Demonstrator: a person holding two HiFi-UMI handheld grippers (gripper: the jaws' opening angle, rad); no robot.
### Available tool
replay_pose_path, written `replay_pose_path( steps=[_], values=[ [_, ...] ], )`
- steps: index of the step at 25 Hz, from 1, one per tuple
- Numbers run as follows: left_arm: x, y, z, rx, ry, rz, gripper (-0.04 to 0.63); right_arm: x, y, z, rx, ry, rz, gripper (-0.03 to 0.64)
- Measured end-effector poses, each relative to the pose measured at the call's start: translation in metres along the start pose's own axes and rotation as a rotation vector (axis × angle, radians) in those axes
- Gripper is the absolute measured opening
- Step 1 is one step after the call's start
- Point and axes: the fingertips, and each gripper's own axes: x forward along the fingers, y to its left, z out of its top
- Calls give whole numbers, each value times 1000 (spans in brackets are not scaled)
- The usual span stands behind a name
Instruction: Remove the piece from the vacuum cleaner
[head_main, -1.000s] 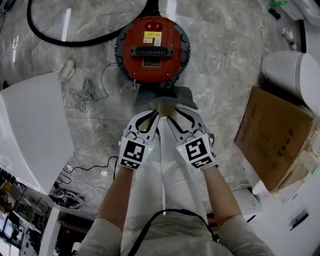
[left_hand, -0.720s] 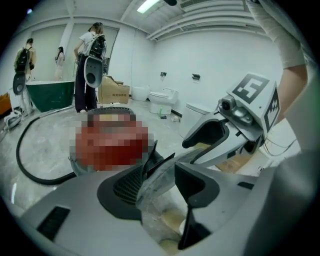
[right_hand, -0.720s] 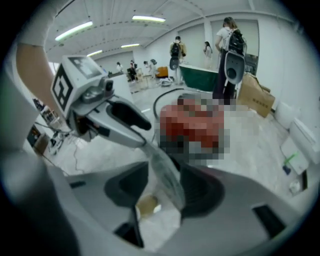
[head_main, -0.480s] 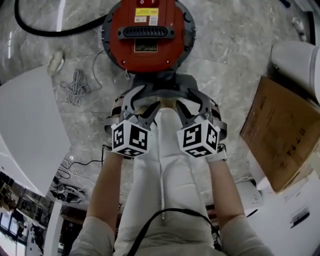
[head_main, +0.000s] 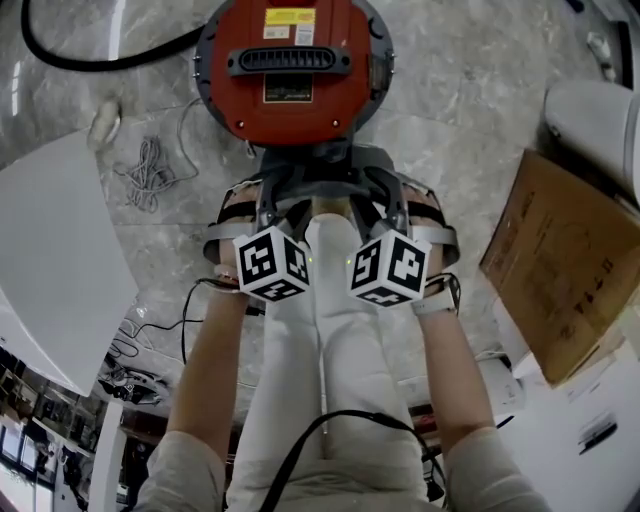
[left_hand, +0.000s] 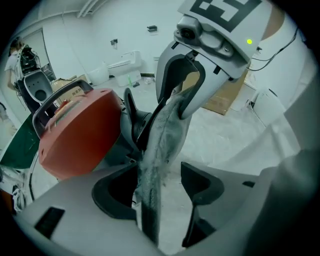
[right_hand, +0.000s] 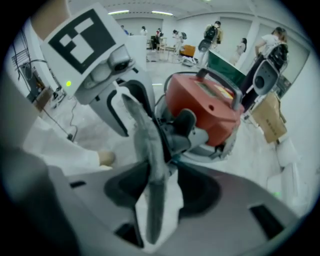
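A red round vacuum cleaner stands on the marble floor, with a grey flat piece fixed to its near side. My left gripper and right gripper point steeply down at that piece, side by side. Both sets of jaws have just been opening and now stand wide. In the left gripper view the piece runs edge-on between my jaws, close to the left one and clear of the right. The right gripper view shows the piece between open jaws with gaps on both sides.
A black hose curves at the far left, and a coiled white cable lies beside the vacuum. A white panel stands left; a cardboard box and a white bin stand right. The person's white trouser legs are below.
Both grippers have sunk toward the grey piece and rolled. Their jaws, together a second ago, now stand wide and straddle the piece. The vacuum has shifted up in the head view.
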Motion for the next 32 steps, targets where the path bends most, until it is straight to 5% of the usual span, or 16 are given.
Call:
replay_pose_path(
  steps=[2,4,8,21,25,32],
  values=[
    [-1,3,5,-2,-18,27,281,-1,2,1,-21,-15,-9,173],
    [-4,6,12,-24,-49,53,129,-2,5,1,-52,-34,-27,133],
    [-8,3,14,-32,-43,47,61,-3,11,-2,28,-85,-4,44],
    [-27,-2,34,-25,-28,-10,35,19,10,-12,459,-205,179,35],
    [-21,-2,25,-140,-22,-25,35,12,10,-11,330,-154,132,35],
    [-6,1,10,-224,16,-44,35,-7,12,-4,88,-106,29,28]
  ],
)
